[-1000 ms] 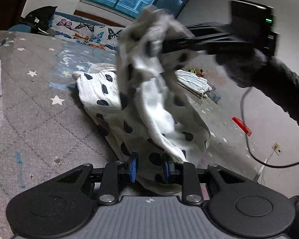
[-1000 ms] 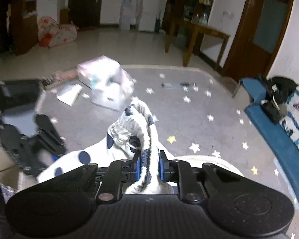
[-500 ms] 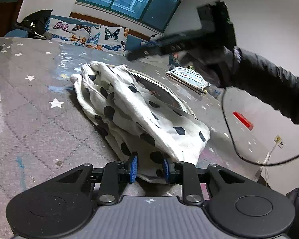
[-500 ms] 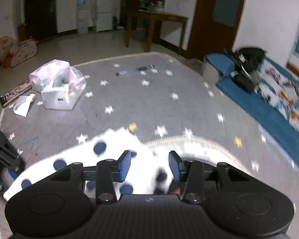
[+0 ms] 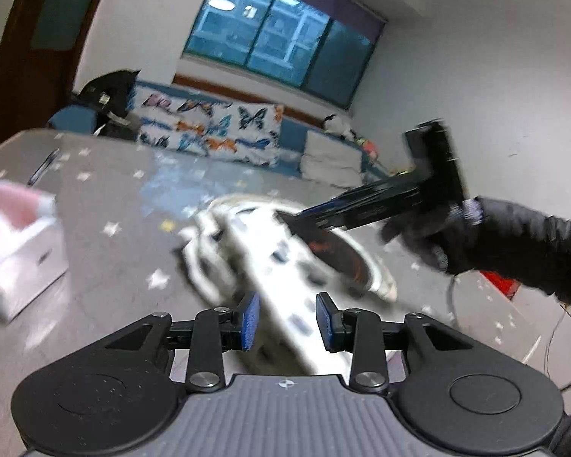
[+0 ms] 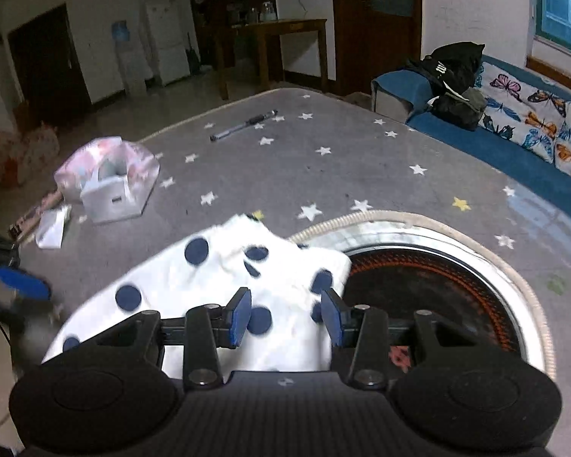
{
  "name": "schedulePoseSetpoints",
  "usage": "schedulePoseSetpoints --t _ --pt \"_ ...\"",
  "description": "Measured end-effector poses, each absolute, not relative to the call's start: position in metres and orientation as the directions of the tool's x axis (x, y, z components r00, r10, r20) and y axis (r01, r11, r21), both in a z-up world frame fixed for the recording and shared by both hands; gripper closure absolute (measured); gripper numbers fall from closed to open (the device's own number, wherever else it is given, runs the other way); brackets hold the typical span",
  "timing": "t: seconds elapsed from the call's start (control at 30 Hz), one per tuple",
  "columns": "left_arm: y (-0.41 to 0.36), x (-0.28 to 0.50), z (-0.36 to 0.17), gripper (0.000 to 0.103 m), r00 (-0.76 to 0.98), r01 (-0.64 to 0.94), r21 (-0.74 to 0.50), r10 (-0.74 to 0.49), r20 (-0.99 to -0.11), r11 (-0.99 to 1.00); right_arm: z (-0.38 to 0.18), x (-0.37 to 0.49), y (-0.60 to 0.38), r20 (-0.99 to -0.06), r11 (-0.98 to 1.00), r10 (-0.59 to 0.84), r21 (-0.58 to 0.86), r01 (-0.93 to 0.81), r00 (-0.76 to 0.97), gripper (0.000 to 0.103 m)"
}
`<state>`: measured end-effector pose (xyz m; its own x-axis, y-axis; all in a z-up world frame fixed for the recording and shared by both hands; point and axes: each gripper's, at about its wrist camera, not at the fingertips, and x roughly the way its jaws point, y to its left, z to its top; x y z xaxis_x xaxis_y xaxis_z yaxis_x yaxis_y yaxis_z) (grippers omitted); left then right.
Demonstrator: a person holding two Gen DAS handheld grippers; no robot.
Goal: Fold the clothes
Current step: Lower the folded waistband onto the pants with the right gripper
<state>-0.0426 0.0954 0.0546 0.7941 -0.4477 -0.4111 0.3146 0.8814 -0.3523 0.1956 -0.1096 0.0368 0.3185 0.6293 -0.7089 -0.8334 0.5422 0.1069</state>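
The white cloth with dark blue dots [image 6: 209,278] lies folded on the grey star-print table [image 6: 323,175], its right edge over a round recessed burner [image 6: 430,285]. My right gripper [image 6: 285,318] hovers open just above the cloth's near part, with nothing between its fingers. In the blurred left wrist view the cloth [image 5: 278,266] runs as a pale band under my left gripper [image 5: 287,320], which stands open above it. The right gripper [image 5: 323,221] reaches in there from the right, held by a gloved hand [image 5: 418,236]. One blue pad of the left gripper [image 6: 19,285] shows left of the cloth.
A white tissue box in pink wrap [image 6: 110,179] and papers [image 6: 51,228] sit on the table's left. A pen [image 6: 243,125] lies at the far edge. A blue sofa with butterfly cushions [image 6: 533,122] and a black bag [image 6: 453,76] stands behind.
The right gripper laid the lifted part of the cloth down, let go and opened. The left gripper has since opened, risen and drawn back from the cloth.
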Motion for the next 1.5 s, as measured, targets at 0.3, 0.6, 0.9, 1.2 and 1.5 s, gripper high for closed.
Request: schedulePoseSetpoints --t 0.3,0.6,0.9,1.2,1.5 --pt "0.057 -0.020 0.025 0.066 0.715 0.346 -0.347 -0.485 -0.504 0.872 0.006 0.213 -0.087 -0.730 0.577 0.600 0.112 -0.809 0.327 0.063" --pt "0.065 -0.024 0.025 0.064 0.718 0.311 -0.368 -0.471 -0.512 0.876 0.031 0.184 -0.072 -0.700 0.502 0.641 0.071 -0.862 0.316 0.062" --pt "0.058 -0.030 0.015 0.064 0.702 0.323 -0.365 -0.480 -0.526 0.873 0.014 0.161 -0.021 -0.727 0.432 0.624 0.014 -0.902 0.287 0.063" --pt "0.061 -0.039 0.023 0.055 0.723 0.323 -0.350 -0.468 -0.509 0.879 0.035 0.162 -0.046 -0.701 0.478 0.639 0.040 -0.877 0.316 0.061" --pt "0.066 -0.023 0.049 0.056 0.789 0.275 -0.310 -0.398 -0.468 0.910 0.047 0.158 -0.107 -0.710 0.570 0.600 0.055 -0.820 0.370 0.063"
